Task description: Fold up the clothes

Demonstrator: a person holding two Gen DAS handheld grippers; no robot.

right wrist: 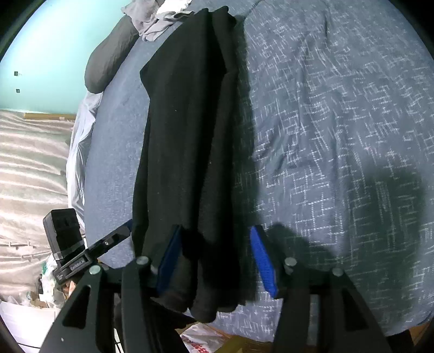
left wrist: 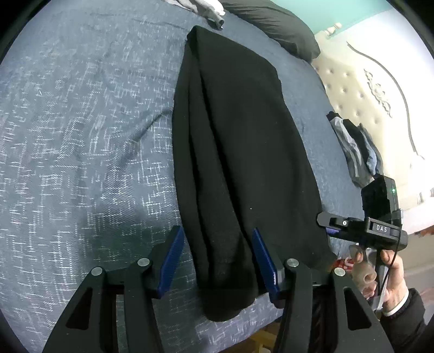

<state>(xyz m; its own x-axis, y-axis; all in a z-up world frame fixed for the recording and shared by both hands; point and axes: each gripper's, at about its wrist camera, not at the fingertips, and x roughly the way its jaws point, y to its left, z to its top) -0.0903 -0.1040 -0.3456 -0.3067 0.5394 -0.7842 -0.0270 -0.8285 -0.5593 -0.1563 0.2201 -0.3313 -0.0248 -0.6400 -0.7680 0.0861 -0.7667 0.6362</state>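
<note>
A long black garment (left wrist: 233, 141) lies folded lengthwise on the blue-grey patterned bedspread (left wrist: 81, 135), its near end hanging slightly over the bed's front edge. My left gripper (left wrist: 218, 260) is open and straddles that near end; the blue left pad (left wrist: 172, 260) stands clear of the cloth. In the right wrist view the same black garment (right wrist: 190, 135) runs away from me. My right gripper (right wrist: 217, 260) is open around its near end, and its left pad (right wrist: 168, 260) touches the cloth's edge. A hand (left wrist: 390, 271) holds the right gripper's handle.
A dark pillow (left wrist: 276, 27) and crumpled grey clothes (left wrist: 200, 8) lie at the far end of the bed. A stack of folded clothes (left wrist: 355, 146) sits by the cream tufted headboard (left wrist: 366, 89). Plastic bags (right wrist: 200, 339) lie on the floor below the bed edge.
</note>
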